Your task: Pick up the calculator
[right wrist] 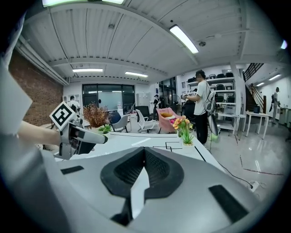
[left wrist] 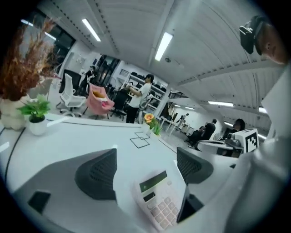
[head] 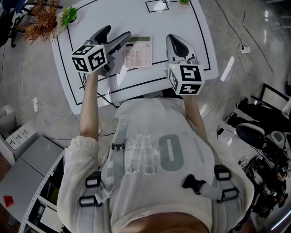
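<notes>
Left gripper view | left gripper fingers wide, calculator between them | right gripper fingers together

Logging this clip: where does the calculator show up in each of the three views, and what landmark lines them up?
Head view: calculator at upper centre, lying on the white table.
Left gripper view: calculator at bottom centre, low between the parted jaws.
Right gripper view: not in it.
Shared landmark: the black square outline marked on the table.
</notes>
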Available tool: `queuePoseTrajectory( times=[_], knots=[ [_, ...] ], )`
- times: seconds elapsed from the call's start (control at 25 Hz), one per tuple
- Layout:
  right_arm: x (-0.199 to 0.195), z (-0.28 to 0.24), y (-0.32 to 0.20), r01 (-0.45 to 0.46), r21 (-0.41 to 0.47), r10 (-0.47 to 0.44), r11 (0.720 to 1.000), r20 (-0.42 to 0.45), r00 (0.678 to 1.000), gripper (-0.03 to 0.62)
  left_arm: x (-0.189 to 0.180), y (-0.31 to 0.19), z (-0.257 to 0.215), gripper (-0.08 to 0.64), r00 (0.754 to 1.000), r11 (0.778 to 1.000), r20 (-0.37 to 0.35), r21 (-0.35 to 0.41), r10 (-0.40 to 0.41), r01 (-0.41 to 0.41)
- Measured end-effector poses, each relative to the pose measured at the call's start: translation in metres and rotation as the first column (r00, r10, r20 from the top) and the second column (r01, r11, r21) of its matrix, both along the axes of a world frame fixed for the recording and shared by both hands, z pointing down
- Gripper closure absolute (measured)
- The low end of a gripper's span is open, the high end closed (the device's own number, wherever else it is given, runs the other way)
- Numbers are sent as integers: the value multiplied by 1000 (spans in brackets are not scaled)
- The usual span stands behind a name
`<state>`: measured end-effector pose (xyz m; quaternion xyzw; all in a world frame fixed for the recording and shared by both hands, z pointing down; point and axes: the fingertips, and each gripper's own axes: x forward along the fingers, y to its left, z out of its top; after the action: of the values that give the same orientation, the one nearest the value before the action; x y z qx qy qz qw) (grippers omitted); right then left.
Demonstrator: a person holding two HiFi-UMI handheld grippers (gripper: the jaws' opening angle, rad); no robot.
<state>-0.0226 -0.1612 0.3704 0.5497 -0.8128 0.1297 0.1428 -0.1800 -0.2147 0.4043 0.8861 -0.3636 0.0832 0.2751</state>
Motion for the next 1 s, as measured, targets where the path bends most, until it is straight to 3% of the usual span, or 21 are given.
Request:
queuePoseTrajectory(
  times=[0.12, 0.24, 0.36, 0.48, 0.72, 0.8, 1.0],
  knots=[
    [3, 8, -2, -7, -26, 7, 1000, -6, 1000, 584, 3, -6, 21, 155, 996, 991, -59, -114, 68, -74],
    [5, 14, -2, -16, -53, 15, 998, -10, 1000, 584, 13, -4, 35, 155, 975, 956, -164, -230, 149, -184],
    [6, 21, -3, -22, -78, 21, 997, -8, 1000, 584, 21, 3, 50, 155, 954, 902, -195, -328, 227, -282],
    [6, 27, -8, -26, -98, 26, 995, -5, 1000, 584, 28, 9, 59, 155, 928, 833, -220, -414, 299, -367],
    [10, 36, -17, -43, -129, 43, 991, -2, 999, 584, 36, 19, 73, 155, 889, 718, -267, -524, 372, -458],
    [13, 38, -20, -47, -137, 47, 989, -3, 999, 584, 39, 25, 78, 156, 878, 687, -271, -548, 393, -477],
    [13, 44, -28, -39, -155, 38, 987, -7, 999, 584, 43, 30, 82, 156, 857, 636, -315, -576, 408, -514]
  ],
)
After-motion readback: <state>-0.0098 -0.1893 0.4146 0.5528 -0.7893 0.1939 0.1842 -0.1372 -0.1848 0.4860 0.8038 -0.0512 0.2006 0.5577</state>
